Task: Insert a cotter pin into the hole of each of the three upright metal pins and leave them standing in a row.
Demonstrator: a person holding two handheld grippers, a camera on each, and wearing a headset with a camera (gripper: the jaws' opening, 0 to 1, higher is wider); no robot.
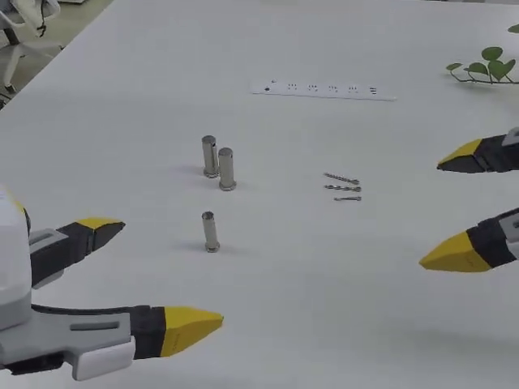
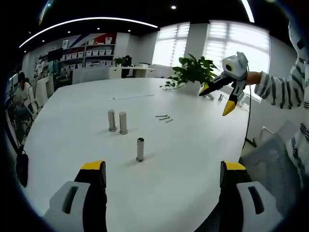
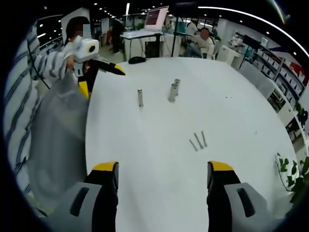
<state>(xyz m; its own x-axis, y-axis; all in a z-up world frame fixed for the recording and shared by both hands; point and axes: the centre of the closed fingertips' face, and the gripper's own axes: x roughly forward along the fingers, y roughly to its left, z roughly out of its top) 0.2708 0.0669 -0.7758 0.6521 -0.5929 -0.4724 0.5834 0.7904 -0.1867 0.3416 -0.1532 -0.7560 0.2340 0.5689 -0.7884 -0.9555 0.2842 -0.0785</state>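
Three metal pins (image 1: 226, 168) stood upright ahead of my left gripper (image 1: 170, 274), none with anything through it that I could see. A single pin (image 1: 211, 231) stood closest to that gripper's spread jaws. The other two stood further out, just beside each other, too close for me to tell whether they touched. Each was a plain grey cylinder with a dull metallic sheen and a slightly wider foot.

Three cotter pins (image 1: 342, 187) lay flat and roughly parallel, close together, ahead of my right gripper (image 1: 430, 213) and off to the side of the standing pins. They were thin, pale wire slivers, too small to show detail.

Both grippers hung released over the table (image 1: 284, 292), yellow tips wide apart and nothing between them.

The tabletop was smooth, matte white and broad. Beyond the pins lay a white power strip (image 1: 324, 90), and a leafy plant (image 1: 485, 66) sat past my right gripper. The room was an open office with bright windows, shelving, strip ceiling lights and people seated at desks.
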